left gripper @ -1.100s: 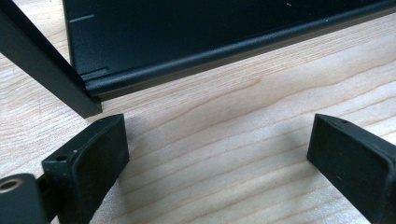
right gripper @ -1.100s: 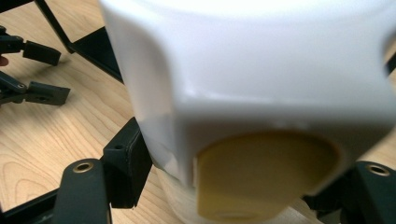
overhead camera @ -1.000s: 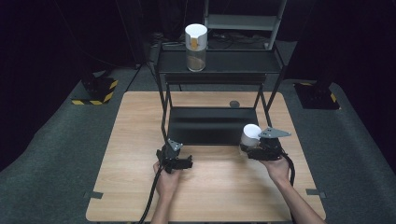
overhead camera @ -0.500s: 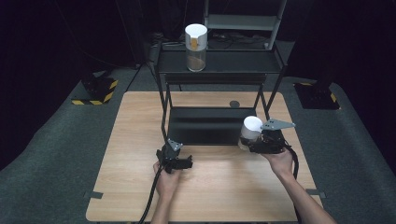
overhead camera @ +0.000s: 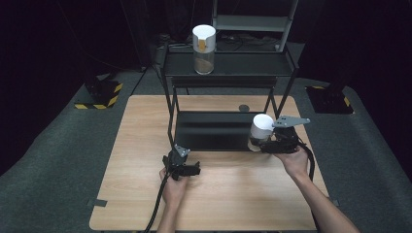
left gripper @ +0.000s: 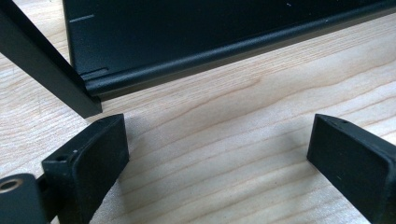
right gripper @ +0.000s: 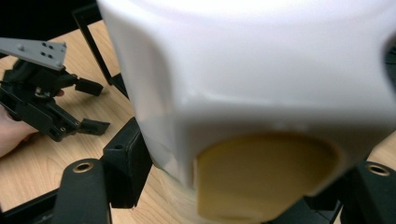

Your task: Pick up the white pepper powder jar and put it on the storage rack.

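Two containers: one white-capped jar [overhead camera: 203, 48] is stood upright on the top tier of the black rack [overhead camera: 228, 65], at about 12 o'clock from the table centre; a second white-capped jar [overhead camera: 261, 128] is carried in the right gripper [overhead camera: 272, 141], at about 2 o'clock.
Held jar, position: it is seen raised beside the right front leg of the rack, level with the lower shelf [overhead camera: 214, 128]; whether its base is clear of the wood cannot be told.
Right gripper, state: the jaws are clamped on the held jar, which is seen large and close in the right gripper view [right gripper: 252, 93] with an orange label [right gripper: 266, 177] on its side. The grip is taken low on the body, judged so that the jar is kept upright and the cap is left free.
Left gripper, state: the jaws are spread wide with nothing between them [left gripper: 219, 154]; bare wood is seen in the gap.
Left gripper, position: it is rested on the table [overhead camera: 145, 204] at about 7 o'clock [overhead camera: 182, 167], just in front of the rack's lower edge [left gripper: 187, 60], judged parked so that the working side is kept unobstructed.
Step in hand, judged: the carried jar is being taken to a tier of the rack, probably next to its twin.
Caution: the rack's frame bars are close to the jar's path; a clip is possible.
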`<state>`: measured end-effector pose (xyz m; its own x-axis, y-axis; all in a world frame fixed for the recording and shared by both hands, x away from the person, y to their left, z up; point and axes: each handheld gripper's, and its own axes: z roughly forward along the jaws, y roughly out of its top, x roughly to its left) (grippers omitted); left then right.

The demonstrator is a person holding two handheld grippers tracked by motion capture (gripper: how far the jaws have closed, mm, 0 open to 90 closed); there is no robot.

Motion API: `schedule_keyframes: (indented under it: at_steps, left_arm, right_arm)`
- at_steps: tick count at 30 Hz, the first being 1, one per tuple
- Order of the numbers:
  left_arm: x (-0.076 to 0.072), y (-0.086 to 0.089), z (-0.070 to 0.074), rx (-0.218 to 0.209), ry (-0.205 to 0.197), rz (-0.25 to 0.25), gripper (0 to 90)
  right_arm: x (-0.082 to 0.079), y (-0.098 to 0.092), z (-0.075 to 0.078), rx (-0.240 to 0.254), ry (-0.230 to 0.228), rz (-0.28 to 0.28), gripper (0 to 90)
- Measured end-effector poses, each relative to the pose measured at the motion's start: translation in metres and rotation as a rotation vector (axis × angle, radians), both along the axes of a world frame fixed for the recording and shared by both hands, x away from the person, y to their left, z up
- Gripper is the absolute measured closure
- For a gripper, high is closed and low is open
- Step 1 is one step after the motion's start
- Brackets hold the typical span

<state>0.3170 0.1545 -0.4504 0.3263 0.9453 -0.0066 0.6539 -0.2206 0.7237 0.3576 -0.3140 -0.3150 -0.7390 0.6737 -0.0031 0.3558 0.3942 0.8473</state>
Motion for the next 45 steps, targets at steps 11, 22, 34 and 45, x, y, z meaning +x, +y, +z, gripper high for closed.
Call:
schedule_keyframes:
  at_steps: [11,22,34,45]
  left_arm:
    - [0.0,0.0,0.0,0.001,0.0,-0.001,5.4]
    - [0.0,0.0,0.0,0.0,0.0,-0.002,5.3]
    - [0.0,0.0,0.0,0.0,0.001,-0.002,5.3]
    - [0.0,0.0,0.0,-0.003,0.0,0.0,5.3]
  right_arm:
    - [0.001,-0.003,0.023,0.003,-0.022,0.015,30.1]
    - [0.005,-0.006,0.056,0.034,-0.039,0.05,30.1]
    - [0.015,-0.002,0.095,0.039,-0.04,0.096,30.1]
    - [0.025,0.003,0.13,0.049,-0.039,0.124,30.1]
